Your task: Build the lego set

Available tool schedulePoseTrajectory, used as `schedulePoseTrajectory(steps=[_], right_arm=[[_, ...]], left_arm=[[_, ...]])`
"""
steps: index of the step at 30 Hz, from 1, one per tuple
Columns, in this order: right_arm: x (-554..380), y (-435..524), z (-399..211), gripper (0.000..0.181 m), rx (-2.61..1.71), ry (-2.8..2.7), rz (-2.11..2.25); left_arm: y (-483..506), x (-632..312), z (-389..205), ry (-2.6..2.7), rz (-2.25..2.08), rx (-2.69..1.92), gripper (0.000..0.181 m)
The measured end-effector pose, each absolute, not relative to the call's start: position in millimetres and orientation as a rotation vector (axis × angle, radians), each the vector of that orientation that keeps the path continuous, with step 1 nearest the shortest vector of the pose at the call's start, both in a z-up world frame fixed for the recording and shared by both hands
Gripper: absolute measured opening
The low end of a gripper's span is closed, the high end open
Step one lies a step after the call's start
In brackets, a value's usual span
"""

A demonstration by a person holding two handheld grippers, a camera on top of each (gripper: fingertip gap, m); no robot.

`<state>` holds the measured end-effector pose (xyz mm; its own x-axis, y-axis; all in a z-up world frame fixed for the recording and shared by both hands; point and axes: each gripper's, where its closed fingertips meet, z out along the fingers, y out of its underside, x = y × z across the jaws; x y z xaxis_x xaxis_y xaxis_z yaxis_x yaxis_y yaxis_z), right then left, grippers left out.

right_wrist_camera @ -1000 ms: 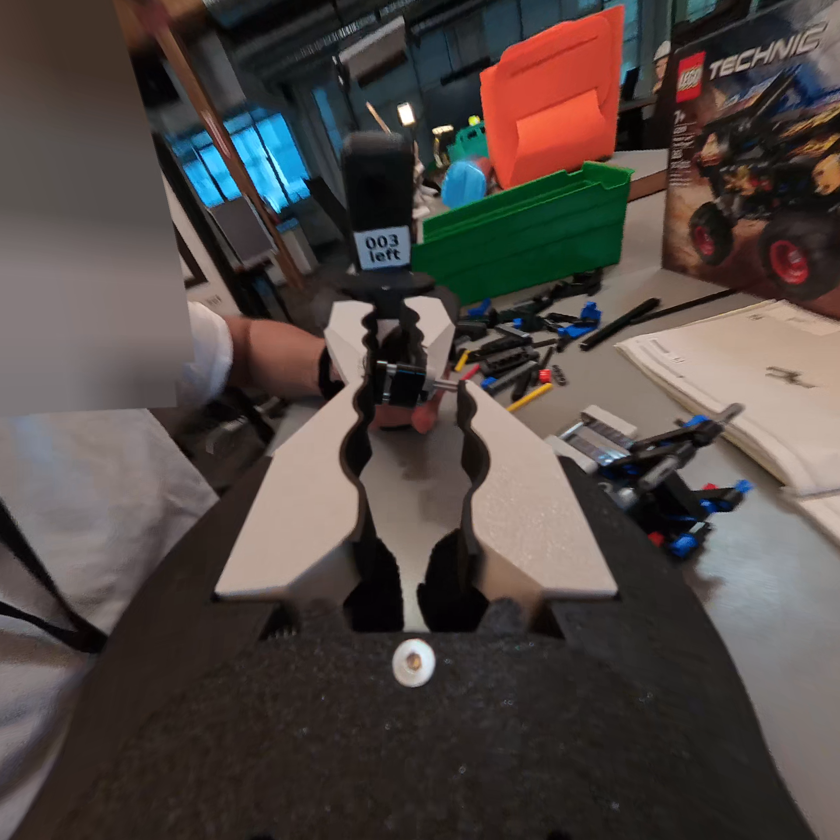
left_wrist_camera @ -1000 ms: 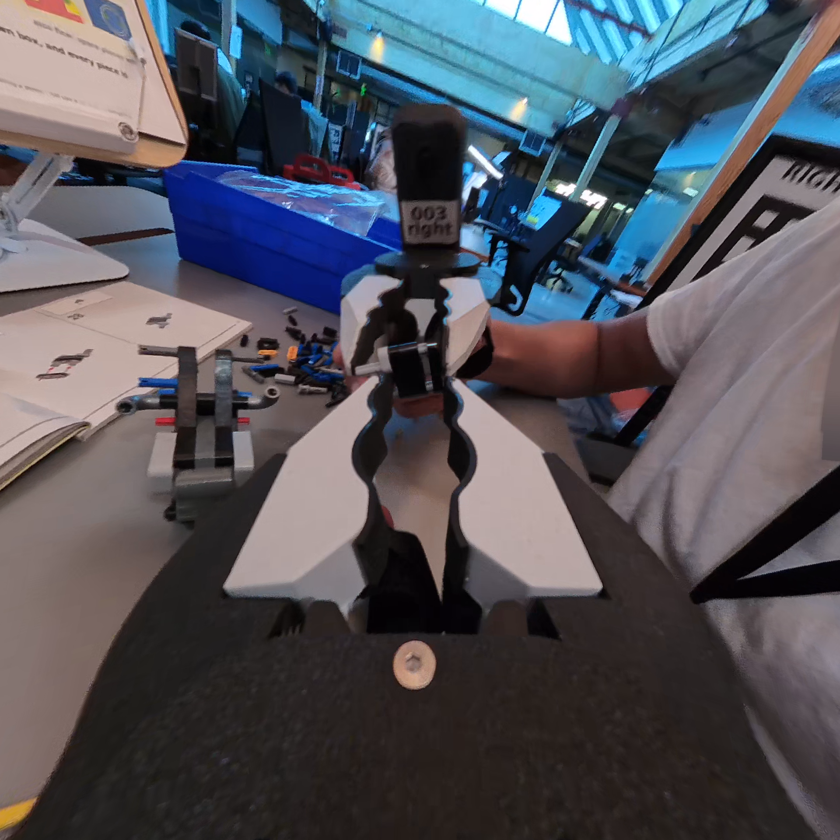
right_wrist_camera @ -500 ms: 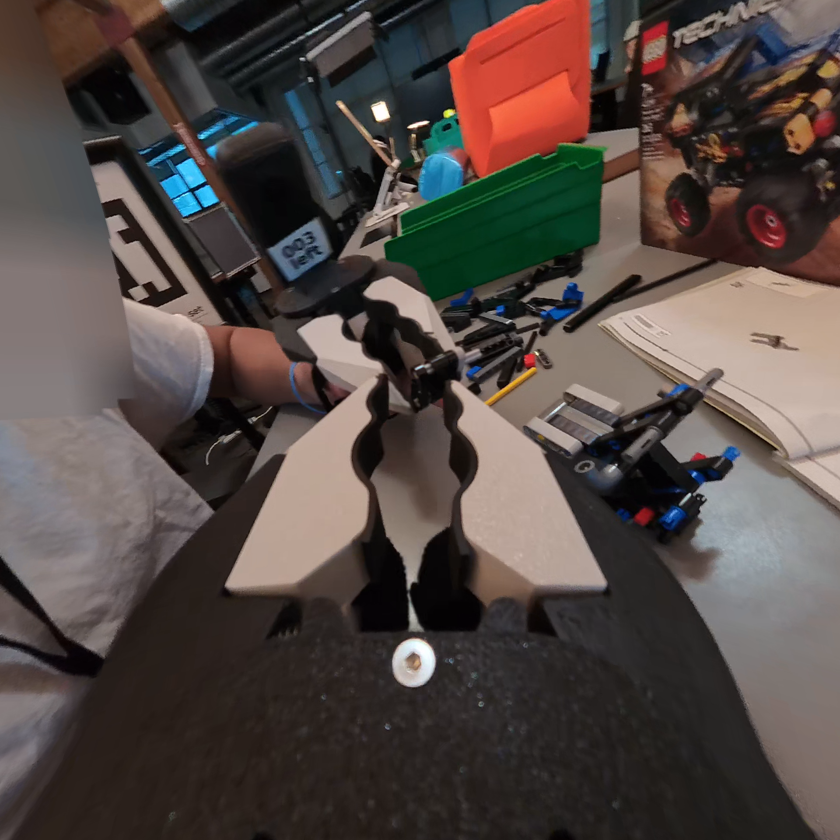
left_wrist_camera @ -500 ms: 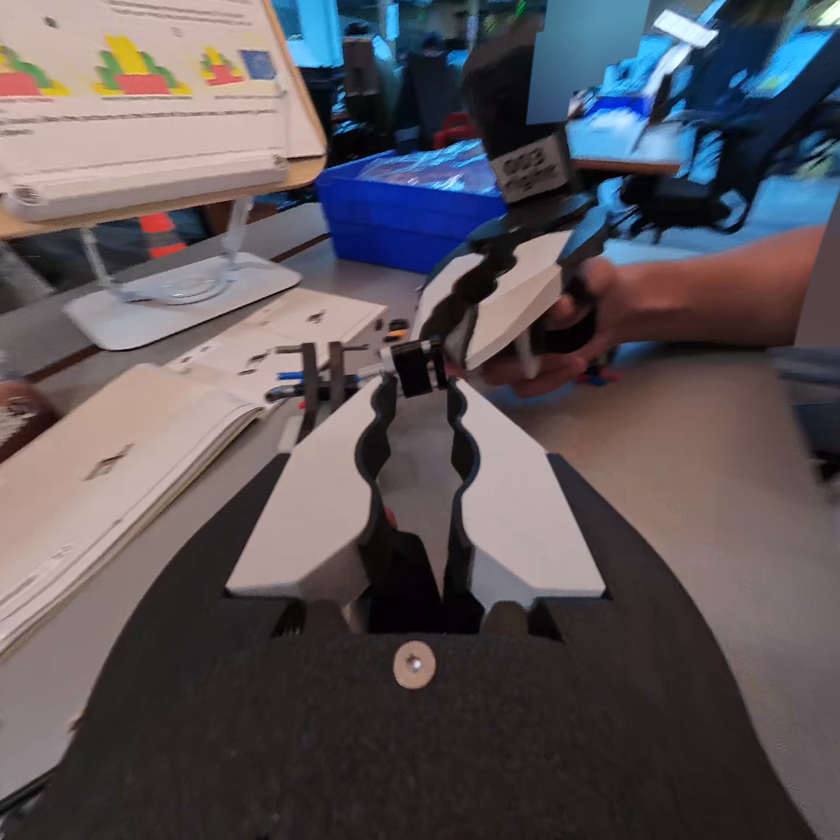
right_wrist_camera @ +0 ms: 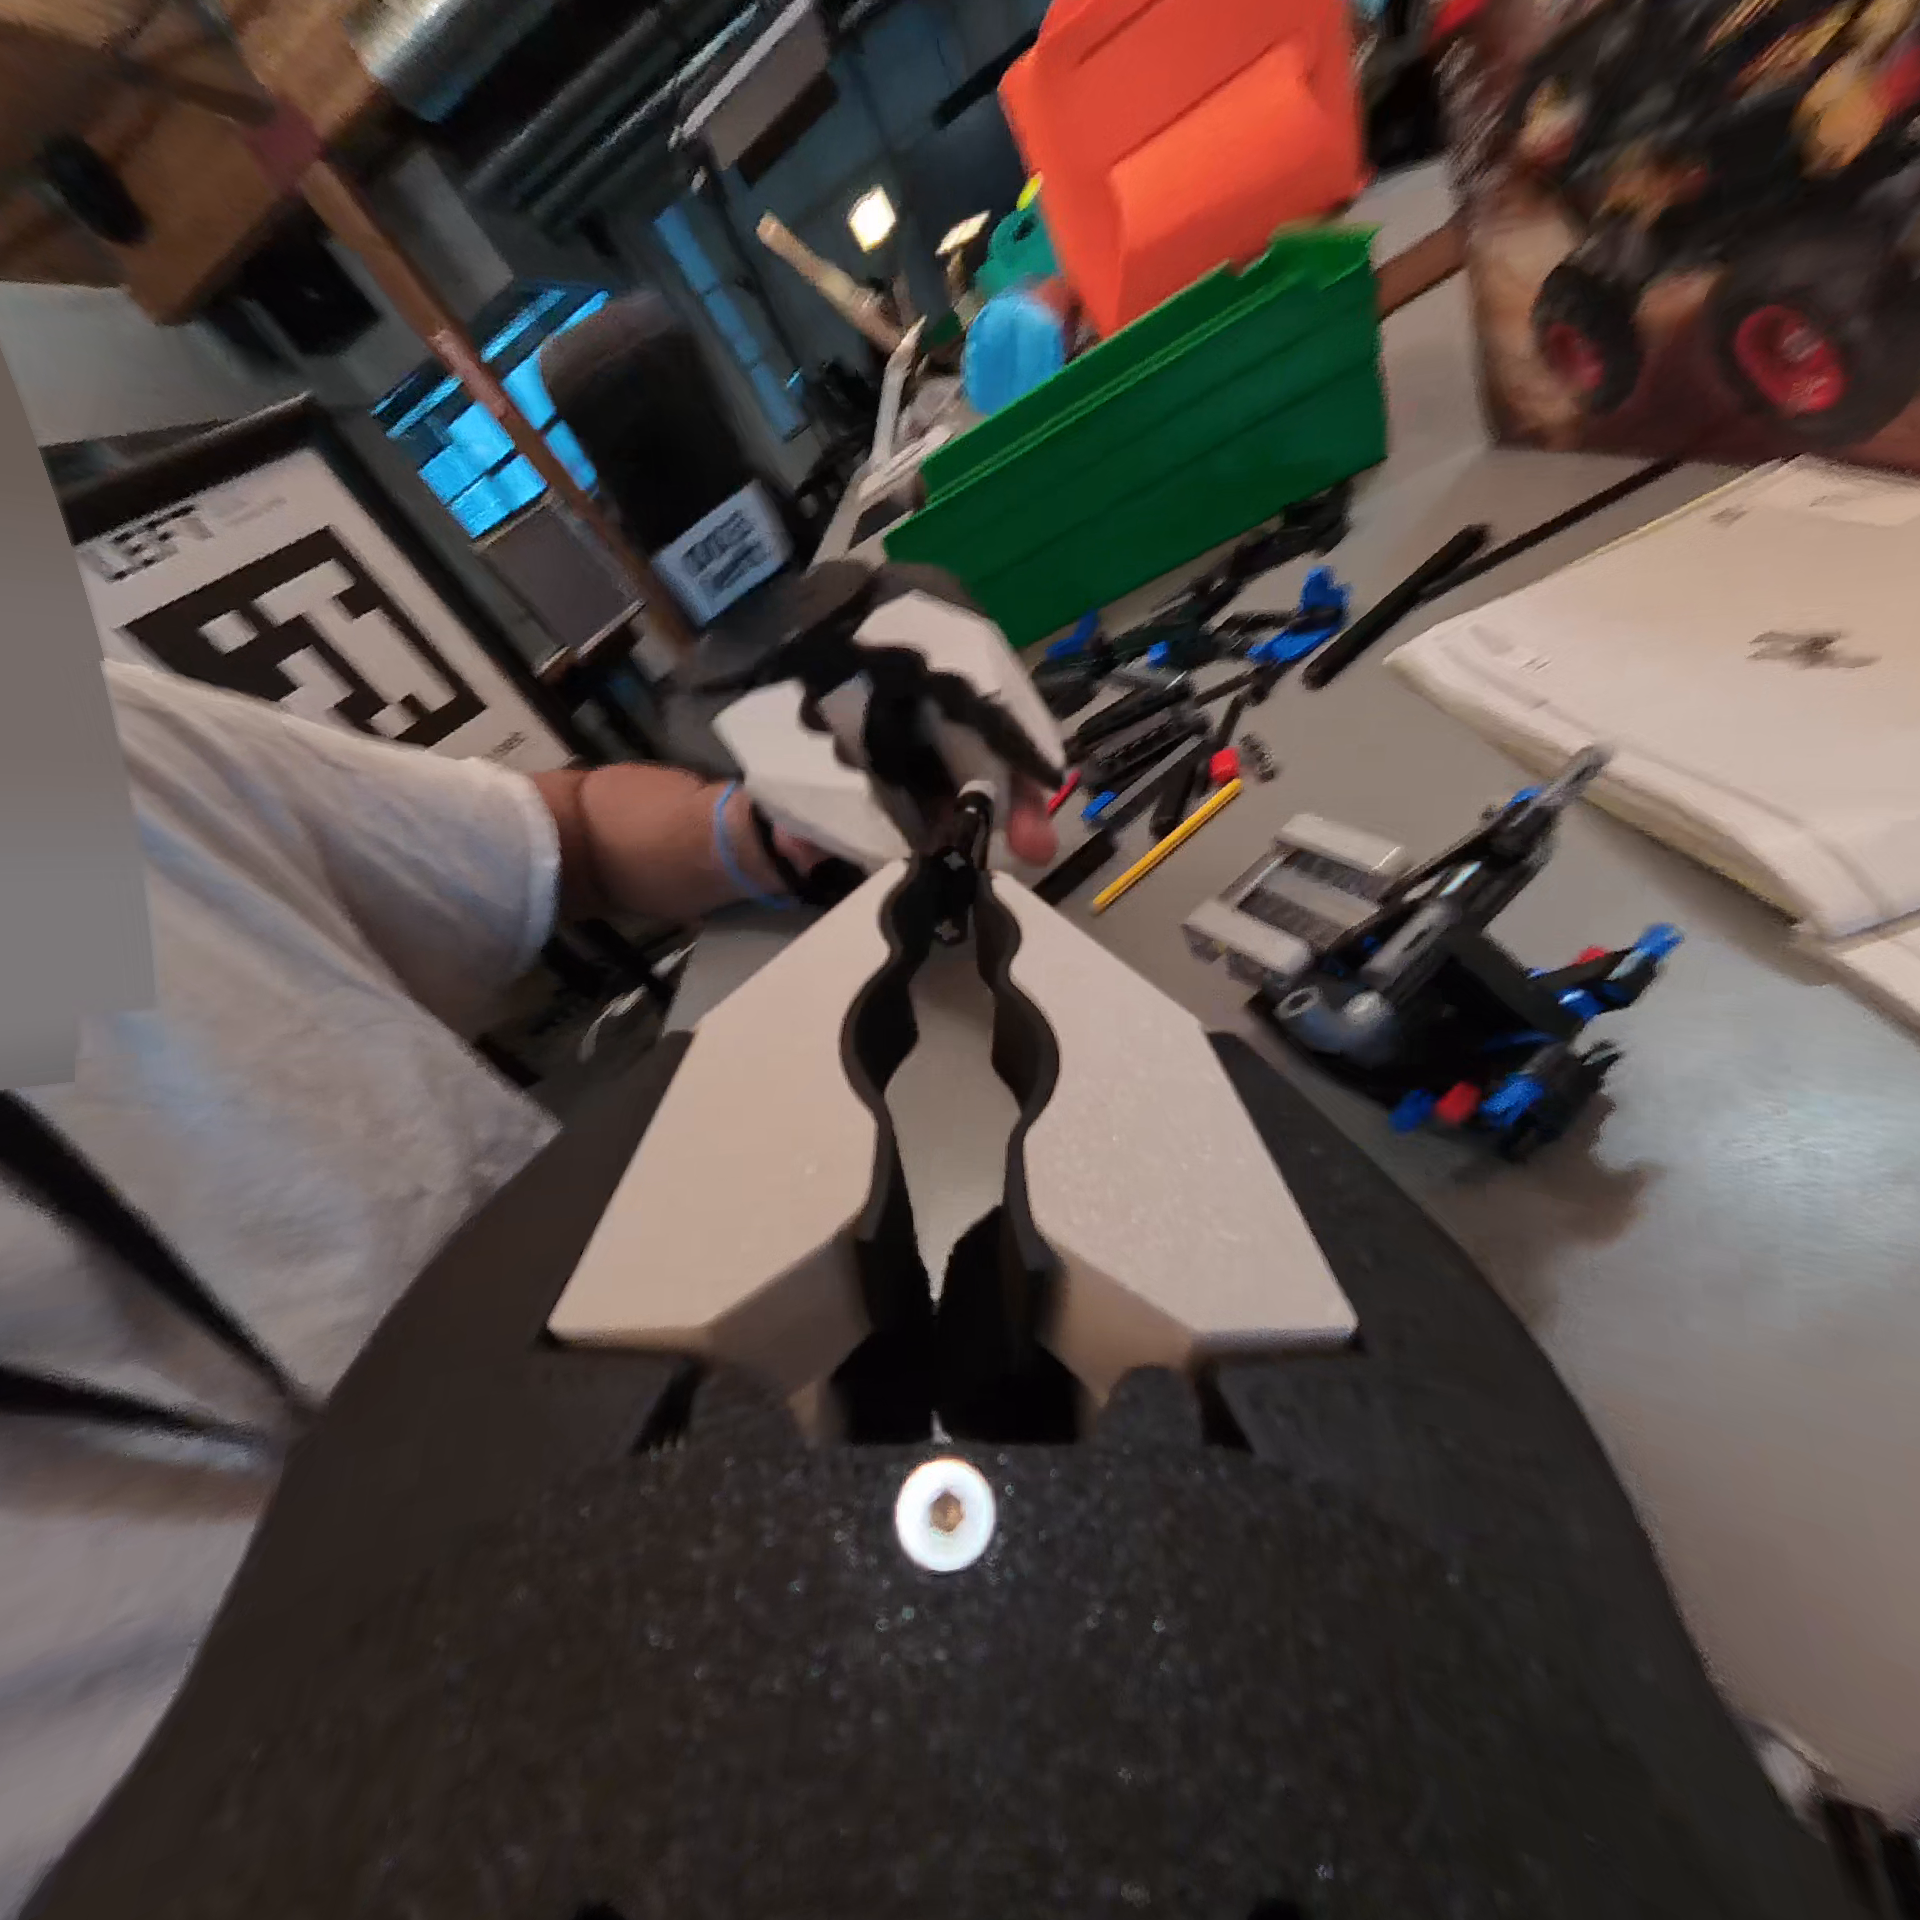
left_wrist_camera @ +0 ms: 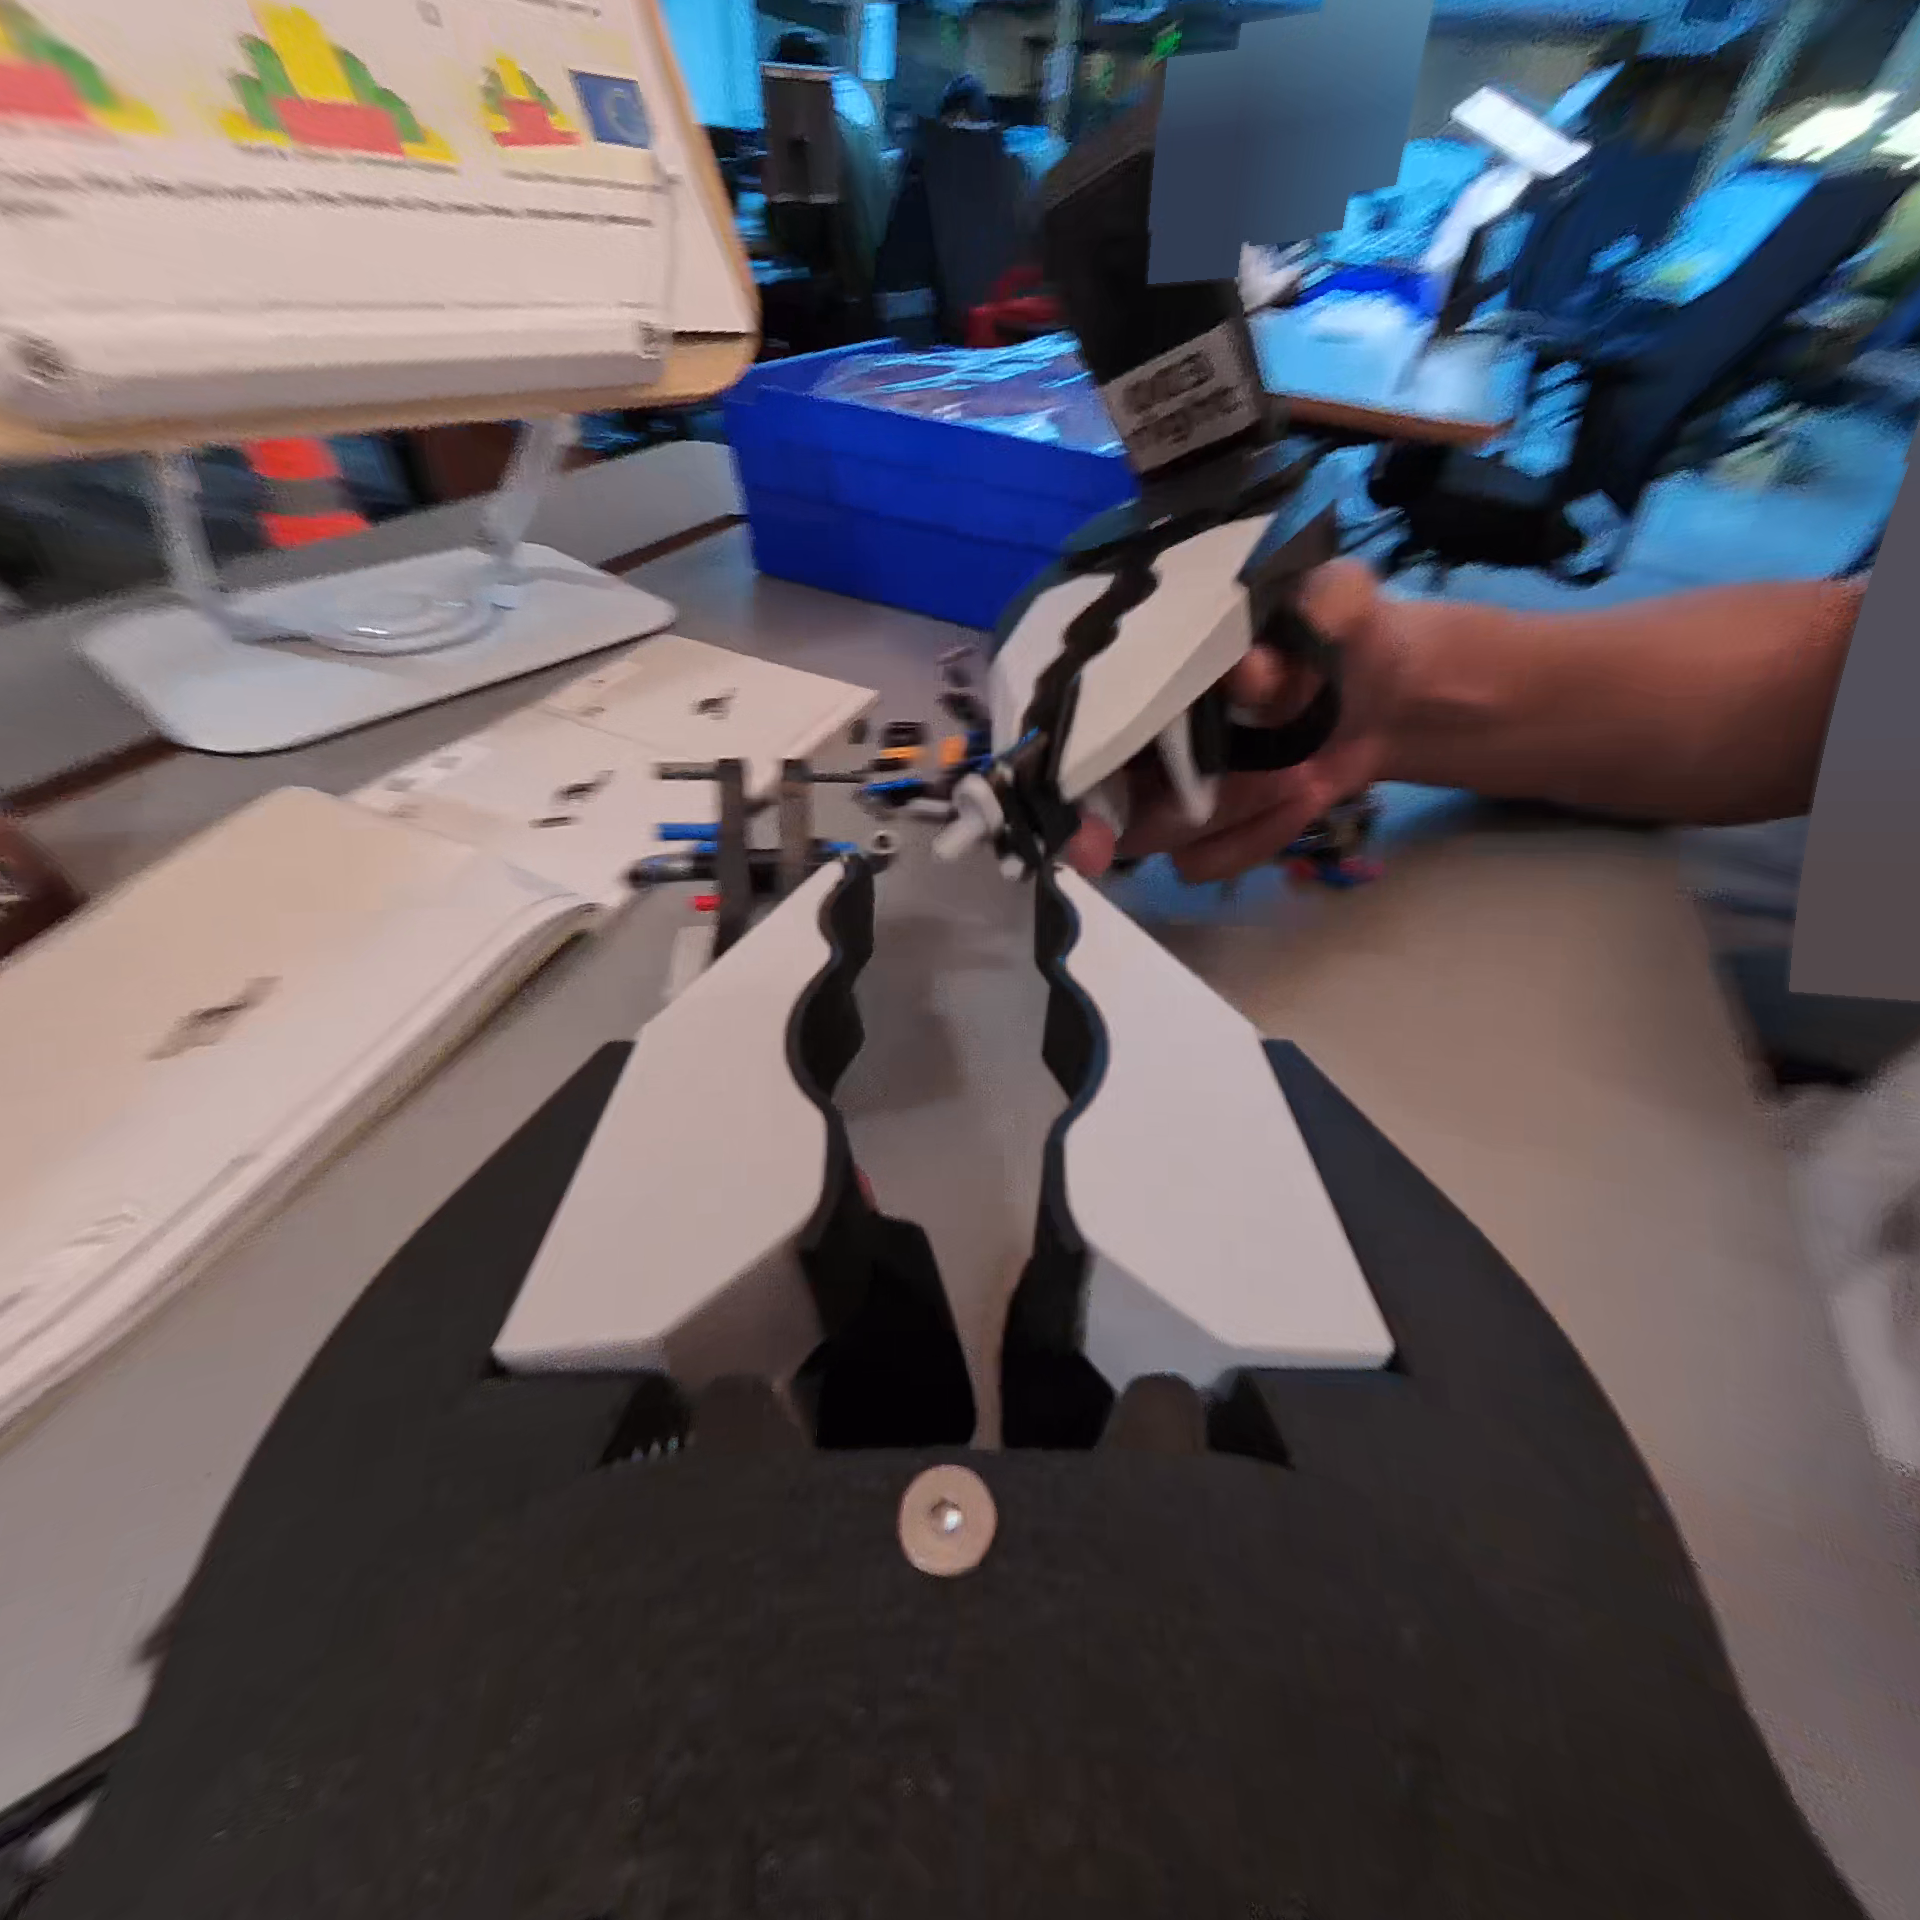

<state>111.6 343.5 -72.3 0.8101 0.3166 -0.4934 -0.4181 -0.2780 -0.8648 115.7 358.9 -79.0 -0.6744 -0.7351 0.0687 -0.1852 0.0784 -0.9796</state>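
My left gripper is open and empty; its fingertips stand just below the tip of the right gripper, which a hand holds. My right gripper is shut on a small black-and-white lego piece; in the left wrist view the piece sticks out of its tip. The left gripper shows just beyond it in the right wrist view. The partly built black, grey and blue model stands on the table to the right; in the left wrist view it is behind my left finger.
Loose lego pieces lie before a green bin. An open instruction booklet and the set's box are at the right. A blue bin, a tilted stand with a printed sheet and the booklet show at the left. Less than 4 cm separates the two grippers' tips.
The small piece has passed from my left gripper to my right one: the right gripper closed on it and the left gripper opened. Both grippers turned toward the model.
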Motion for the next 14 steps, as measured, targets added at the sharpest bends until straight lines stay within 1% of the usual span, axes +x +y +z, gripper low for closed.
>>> schedulePoseTrajectory(steps=[2,4,5,7,14], right_arm=[[99.8,337.9,-74.2,0.006,-1.752,0.027,0.808],[95.0,334.6,-73.6,0.006,-1.774,-0.014,0.811],[91.2,332.3,-74.0,0.006,-1.792,-0.043,0.814],[87.0,329.5,-75.6,0.007,-1.827,-0.082,0.794],[88.0,329.1,-62.6,0.006,-1.775,-0.097,0.753]], left_arm=[[345.4,104.6,-76.2,2.006,-1.857,-0.924,0.028],[333.3,92.6,-75.2,2.089,-2.024,-0.923,0.024],[331.1,90.5,-76.1,2.104,-2.05,-0.923,0.016],[329.8,89.2,-76.1,2.103,-2.066,-0.91,0.008],[325.9,86.4,-67.4,2.049,-2.212,-0.933,0.005]])
